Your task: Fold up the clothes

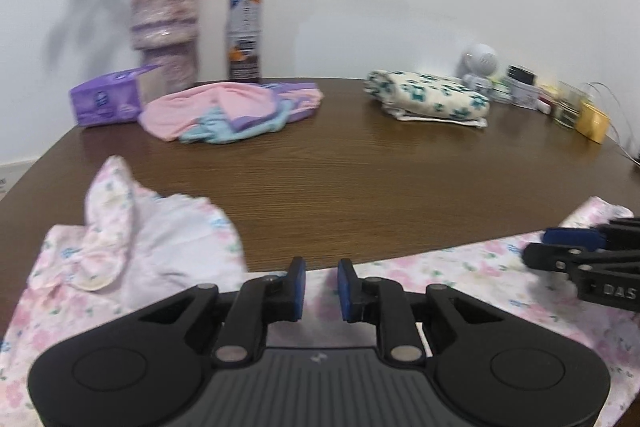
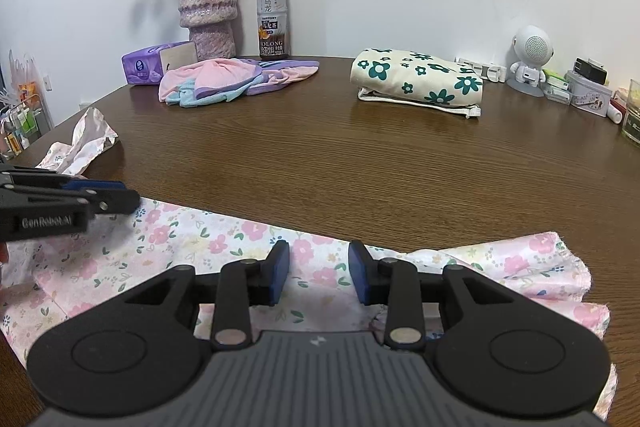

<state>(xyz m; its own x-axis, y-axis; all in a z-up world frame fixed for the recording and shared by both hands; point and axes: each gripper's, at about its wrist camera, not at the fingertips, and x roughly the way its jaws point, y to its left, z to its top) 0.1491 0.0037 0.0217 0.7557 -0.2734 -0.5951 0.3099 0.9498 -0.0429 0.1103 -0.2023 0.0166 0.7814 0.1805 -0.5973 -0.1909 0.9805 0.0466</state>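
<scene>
Right wrist — two tongs (image 2: 319, 273), apparently empty

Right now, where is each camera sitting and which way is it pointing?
Left wrist: on the left gripper, jaws open, facing across the floral garment and table to the wall; the right gripper's tip enters at the right edge.
Right wrist: on the right gripper, jaws open, facing likewise; the left gripper's tip enters at the left edge.
Shared: vase, bottle, pastel pile, flower-print bundle.
</scene>
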